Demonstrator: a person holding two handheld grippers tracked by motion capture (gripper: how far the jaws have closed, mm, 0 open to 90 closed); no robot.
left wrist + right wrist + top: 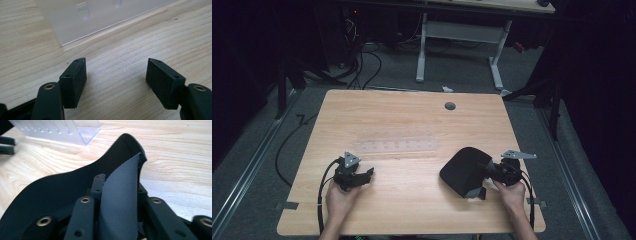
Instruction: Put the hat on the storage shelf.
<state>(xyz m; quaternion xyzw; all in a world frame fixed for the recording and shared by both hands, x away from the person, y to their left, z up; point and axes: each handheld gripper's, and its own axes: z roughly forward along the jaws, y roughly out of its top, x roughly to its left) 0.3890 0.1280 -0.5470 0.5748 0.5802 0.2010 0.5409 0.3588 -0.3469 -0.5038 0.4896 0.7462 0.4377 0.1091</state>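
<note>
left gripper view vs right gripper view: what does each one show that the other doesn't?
Left gripper view alone: the left gripper open, its fingers apart over bare wood with nothing between them.

Right gripper view alone: the right gripper shut on a folded edge of the black neoprene pad, which curls up off the table.

Both: the light wooden table and the clear plastic rack with slots, lying beyond the fingers.
</note>
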